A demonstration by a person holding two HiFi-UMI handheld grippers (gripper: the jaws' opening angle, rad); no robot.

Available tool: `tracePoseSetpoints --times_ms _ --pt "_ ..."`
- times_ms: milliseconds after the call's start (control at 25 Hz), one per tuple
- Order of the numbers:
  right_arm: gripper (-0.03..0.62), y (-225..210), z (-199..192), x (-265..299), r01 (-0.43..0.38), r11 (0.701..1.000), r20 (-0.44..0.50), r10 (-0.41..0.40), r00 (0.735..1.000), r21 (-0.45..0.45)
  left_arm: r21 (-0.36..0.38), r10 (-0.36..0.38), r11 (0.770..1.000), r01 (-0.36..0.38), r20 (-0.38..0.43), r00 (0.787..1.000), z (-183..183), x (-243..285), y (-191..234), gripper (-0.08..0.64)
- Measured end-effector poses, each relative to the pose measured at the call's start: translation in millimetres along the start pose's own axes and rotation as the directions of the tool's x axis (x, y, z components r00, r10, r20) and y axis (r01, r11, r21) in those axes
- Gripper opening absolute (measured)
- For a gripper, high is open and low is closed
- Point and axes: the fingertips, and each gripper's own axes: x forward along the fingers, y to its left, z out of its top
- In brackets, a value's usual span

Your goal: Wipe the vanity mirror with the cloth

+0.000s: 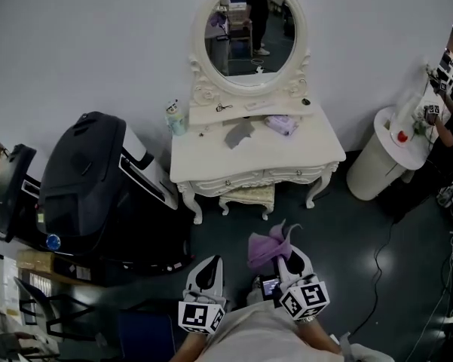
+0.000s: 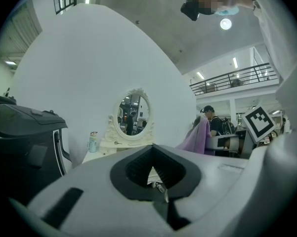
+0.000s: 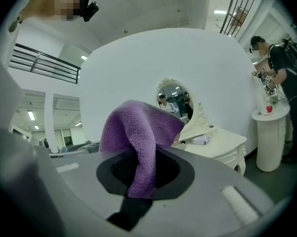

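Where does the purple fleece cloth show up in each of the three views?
Head view: purple fleece cloth at bottom centre, held by the right gripper.
Left gripper view: cloth right of centre.
Right gripper view: cloth at centre, clamped between the jaws.
Shared landmark: oval white-framed vanity mirror.

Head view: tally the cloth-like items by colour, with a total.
Purple: 1, the cloth held in the right gripper.
Lilac: 1, a bundle on the vanity table.
Grey: 1, a flat piece on the same table.
Total: 3
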Motion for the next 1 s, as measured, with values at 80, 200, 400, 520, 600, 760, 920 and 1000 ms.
tracePoseSetpoints --times_ms 80,200,400,520,600,760,920,1000 --pt "0.061 -19.7 5.8 15.2 -0.015 1.0 -0.011 0.015 1.0 0.0 0.002 0.005 1.0 -0.005 0.016 1.0 5.9 23.4 -5.2 0.0" --pt "0.061 -40.1 19.2 37.5 -0.053 0.998 0.003 0.053 0.999 -0.031 -0.033 0.024 0.999 -0.022 0.042 0.999 7.1 52.5 -4.5 0.0" --pt "0.061 -69.9 40.4 56.6 -0.036 0.998 0.026 0.037 0.999 -0.042 -0.064 0.034 0.997 -0.031 0.05 0.998 9.8 92.9 -3.6 0.0" --pt "0.061 -84.6 42.8 66.6 -0.028 1.0 0.02 0.028 0.999 -0.01 -0.033 0.019 0.999 -0.017 0.055 0.998 16.9 117.4 -4.7 0.0" --pt "0.061 -93.5 41.7 78.9 -0.027 1.0 0.013 0.027 1.0 -0.005 -0.042 0.012 0.999 -0.01 0.049 0.999 15.2 135.1 -0.6 0.0" --pt "0.061 -111.3 42.1 104.4 0.006 1.0 0.003 -0.006 1.0 -0.016 -0.059 -0.01 0.998 0.012 0.031 0.999 10.5 174.0 9.5 0.0" --pt "0.061 -138.6 54.2 145.3 0.057 0.998 0.004 -0.057 0.998 -0.014 -0.053 -0.063 0.996 0.065 0.041 0.997 20.9 230.9 25.5 0.0" --pt "0.061 -151.9 61.0 166.3 0.087 0.996 0.0 -0.087 0.996 -0.008 -0.055 -0.081 0.995 0.083 0.042 0.996 26.9 255.2 35.2 0.0"
